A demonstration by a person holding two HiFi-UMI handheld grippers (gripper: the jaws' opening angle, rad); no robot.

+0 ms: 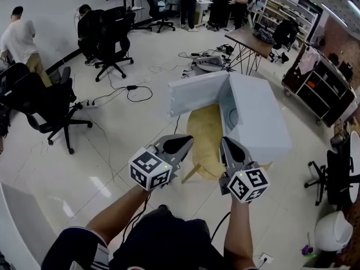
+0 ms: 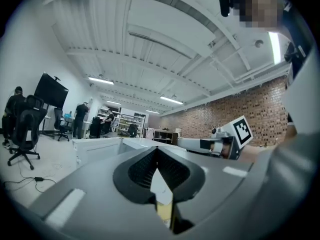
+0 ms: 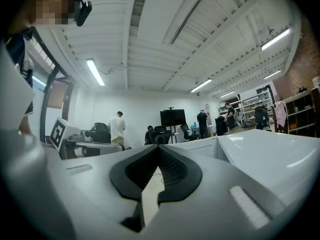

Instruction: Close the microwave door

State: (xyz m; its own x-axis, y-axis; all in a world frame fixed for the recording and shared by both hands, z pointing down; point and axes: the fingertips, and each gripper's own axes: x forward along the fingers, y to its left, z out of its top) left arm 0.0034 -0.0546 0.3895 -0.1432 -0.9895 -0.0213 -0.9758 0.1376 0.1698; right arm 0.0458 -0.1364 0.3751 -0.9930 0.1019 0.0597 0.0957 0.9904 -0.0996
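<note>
The white microwave (image 1: 259, 117) stands on a small wooden table (image 1: 205, 134), and its door (image 1: 197, 94) is swung wide open to the left. Both grippers hover short of it, close to my body. My left gripper (image 1: 183, 142) is shut with nothing in it, below the door's free end. My right gripper (image 1: 229, 145) is also shut and empty, just short of the microwave's front corner. The left gripper view shows the door (image 2: 100, 146) ahead beyond the closed jaws. In the right gripper view the microwave top (image 3: 270, 154) lies to the right.
Black office chairs (image 1: 53, 108) stand to the left, and cables and a power strip (image 1: 90, 103) lie on the pale floor. A desk (image 1: 250, 41) and shelving (image 1: 320, 86) are behind and to the right of the microwave. Several people are at the far end of the room.
</note>
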